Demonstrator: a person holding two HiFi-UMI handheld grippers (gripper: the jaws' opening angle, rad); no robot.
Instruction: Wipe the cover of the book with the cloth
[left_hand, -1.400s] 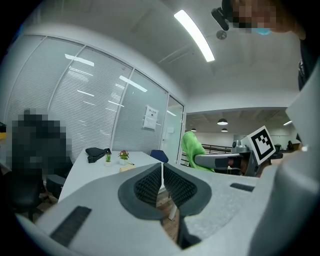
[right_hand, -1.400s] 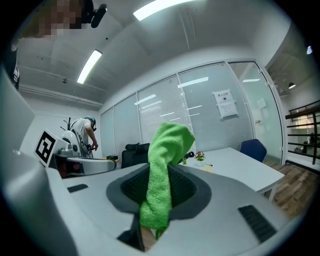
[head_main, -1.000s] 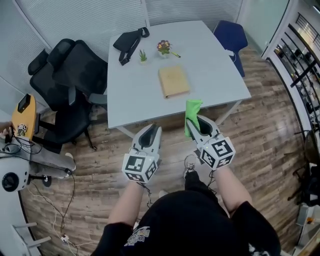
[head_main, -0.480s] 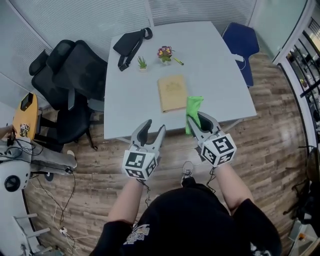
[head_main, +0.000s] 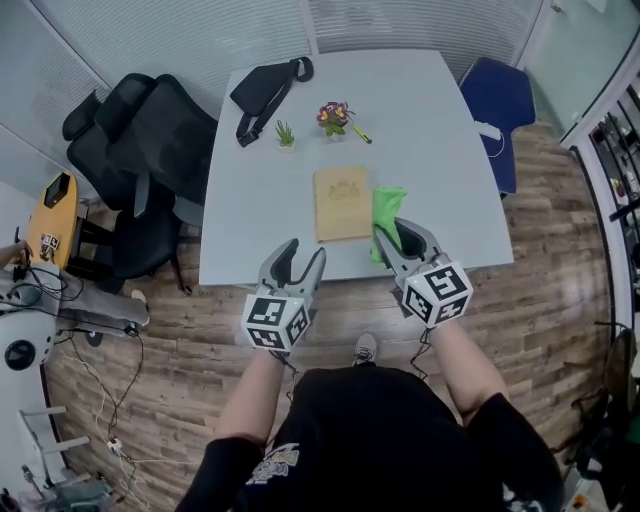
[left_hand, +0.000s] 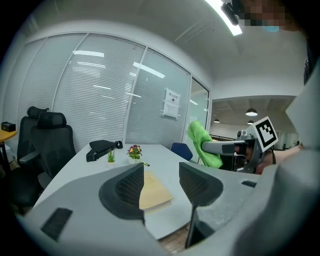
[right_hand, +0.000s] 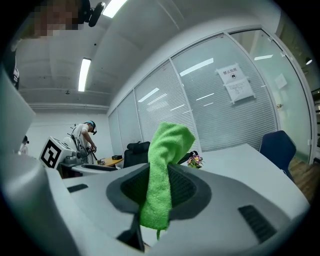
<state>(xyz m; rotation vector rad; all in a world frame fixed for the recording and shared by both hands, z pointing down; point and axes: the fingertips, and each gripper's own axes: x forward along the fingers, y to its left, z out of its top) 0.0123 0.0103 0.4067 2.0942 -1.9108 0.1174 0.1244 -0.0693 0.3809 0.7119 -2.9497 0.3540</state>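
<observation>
Currently the book (head_main: 342, 203) lies flat, cover up, on the grey table (head_main: 440, 130), near its front edge and about midway across. Its long axis runs from us toward the far edge, and the short edges are roughly parallel to the front edge. The printed emblem sits toward the far end, so we judge the top of the cover to point away from us (which side the spine is on we cannot tell).

The right gripper (head_main: 393, 234) has its jaws pressed together on the green cloth (head_main: 386, 208), pinching one narrow fold. The rest stands up and flops over the jaw tips, just beside the book's near right corner. We cannot tell whether it touches the book. The left gripper (head_main: 303, 253) has just been opening its jaws. They stand spread wide with nothing between them, over the front edge of the table, left of the book and apart from it.

Risks as we judge them:
- Nothing pins the book, so a wiping stroke could push it along the smooth top toward the small potted plant (head_main: 286, 133) and flowers (head_main: 333, 115).
- The pinch is narrow, so drag on the cover may pull the cloth free.
- If the loose part folds away, the bare jaw tips could scrape the cover.
</observation>
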